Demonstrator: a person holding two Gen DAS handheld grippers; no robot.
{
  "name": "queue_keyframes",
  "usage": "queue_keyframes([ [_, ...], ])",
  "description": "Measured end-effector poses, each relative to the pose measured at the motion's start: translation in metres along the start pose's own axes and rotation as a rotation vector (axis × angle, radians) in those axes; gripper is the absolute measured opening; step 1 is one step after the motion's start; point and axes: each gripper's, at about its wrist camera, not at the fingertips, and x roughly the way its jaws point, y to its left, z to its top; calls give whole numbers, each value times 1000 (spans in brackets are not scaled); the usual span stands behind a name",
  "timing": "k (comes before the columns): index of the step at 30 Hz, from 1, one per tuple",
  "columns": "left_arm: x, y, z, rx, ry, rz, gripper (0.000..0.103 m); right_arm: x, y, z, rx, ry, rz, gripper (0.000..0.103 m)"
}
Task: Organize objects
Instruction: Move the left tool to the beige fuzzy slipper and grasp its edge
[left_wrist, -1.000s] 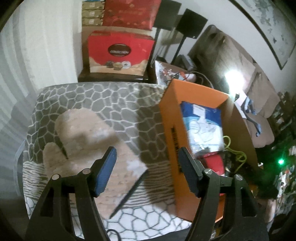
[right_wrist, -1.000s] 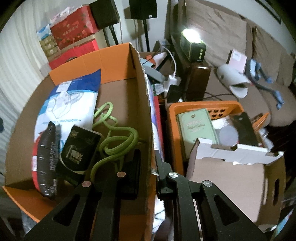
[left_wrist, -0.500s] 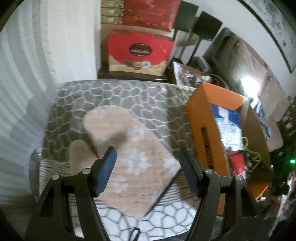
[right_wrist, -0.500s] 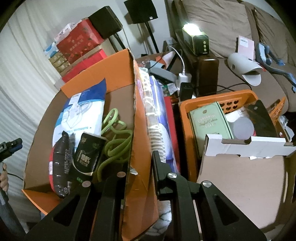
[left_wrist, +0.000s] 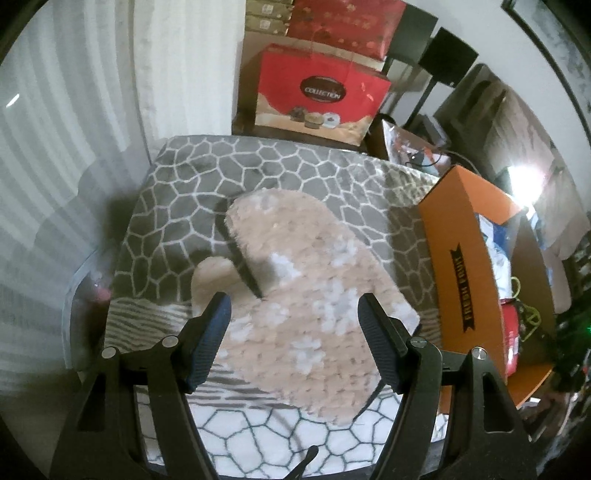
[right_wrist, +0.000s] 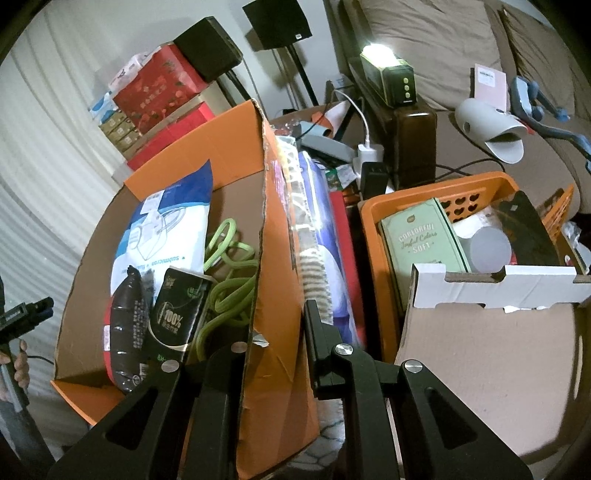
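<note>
A beige fuzzy mitten (left_wrist: 306, 295) with pale snowflake marks lies flat on a grey blanket (left_wrist: 258, 170) with a stone pattern. My left gripper (left_wrist: 293, 306) hangs open just above the mitten, its blue-padded fingers either side and nothing gripped. To the right stands an orange cardboard box (left_wrist: 461, 258). In the right wrist view my right gripper (right_wrist: 275, 332) is shut on the box's torn side wall (right_wrist: 273, 236). Inside the box lie a blue-white mask pack (right_wrist: 166, 229), a green cord (right_wrist: 229, 288), a black tissue pack (right_wrist: 177, 314) and a dark packet (right_wrist: 127, 321).
Right of the box stand an orange plastic basket (right_wrist: 373, 214) holding a green box (right_wrist: 421, 240) and a white-rimmed carton (right_wrist: 491, 347). Red gift boxes (left_wrist: 321, 92) are stacked behind the blanket. A hand (right_wrist: 20, 365) shows at the left edge. A curtain hangs on the left.
My left gripper has moved left, away from the orange box, and now sits centred over the mitten. My right gripper has kept its grip on the box wall and rolled slightly.
</note>
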Motion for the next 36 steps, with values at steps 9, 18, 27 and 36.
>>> queue_keyframes([
  [9,14,18,-3,-23,44,4,68,0,0,0,0,1,-3,13],
  [18,38,56,-19,-90,132,63,68,1,0,-1,-3,3,-10,12],
  [27,57,83,-27,-242,225,-85,68,1,0,-2,1,2,-15,12],
  [36,64,76,-22,-315,230,-180,58,1,1,-1,4,4,-19,12],
])
